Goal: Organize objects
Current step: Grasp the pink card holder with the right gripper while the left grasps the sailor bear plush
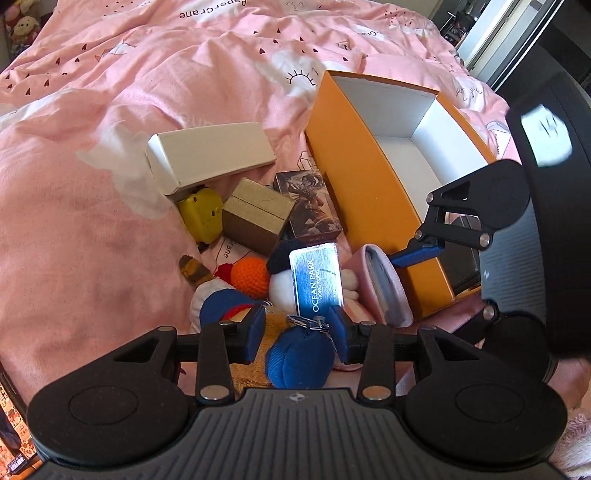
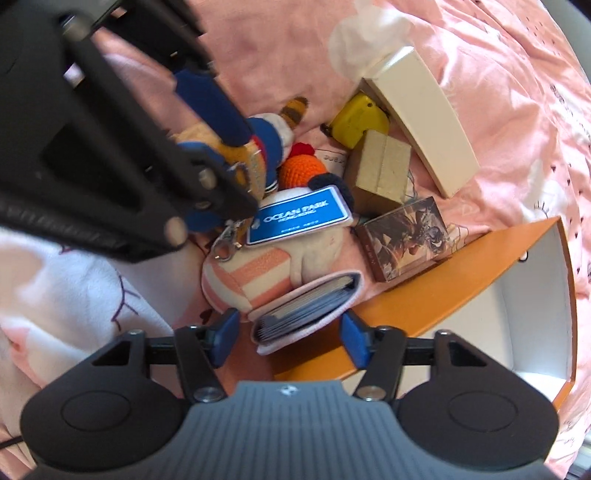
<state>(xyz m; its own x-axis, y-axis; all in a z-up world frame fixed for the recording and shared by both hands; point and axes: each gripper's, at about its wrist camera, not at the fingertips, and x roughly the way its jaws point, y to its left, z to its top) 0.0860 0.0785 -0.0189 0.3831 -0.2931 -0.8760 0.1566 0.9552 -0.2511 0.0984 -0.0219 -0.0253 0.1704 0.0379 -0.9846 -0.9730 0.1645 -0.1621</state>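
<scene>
On the pink bedspread [image 1: 110, 110] lies a heap of small things beside an open orange box [image 1: 354, 177] with a white inside. My left gripper [image 1: 298, 332] points down at a plush doll; its blue part [image 1: 299, 358] and a key ring [image 1: 308, 321] lie between the parted pads, which do not clearly press on them. A blue "Ocean Park" tag [image 1: 319, 277] lies just beyond. My right gripper [image 2: 290, 336] straddles a pink card holder [image 2: 306, 314] next to the orange box [image 2: 424, 295]. A gap shows at its left pad.
Past the heap lie a cream box [image 1: 210, 155], a yellow toy [image 1: 203, 218], a brown box [image 1: 258, 218], a picture-printed box [image 1: 310, 206] and an orange crochet ball [image 1: 253, 277]. A pink striped pouch [image 2: 251, 280] lies by the card holder. Plush toys [image 1: 22, 22] sit far off.
</scene>
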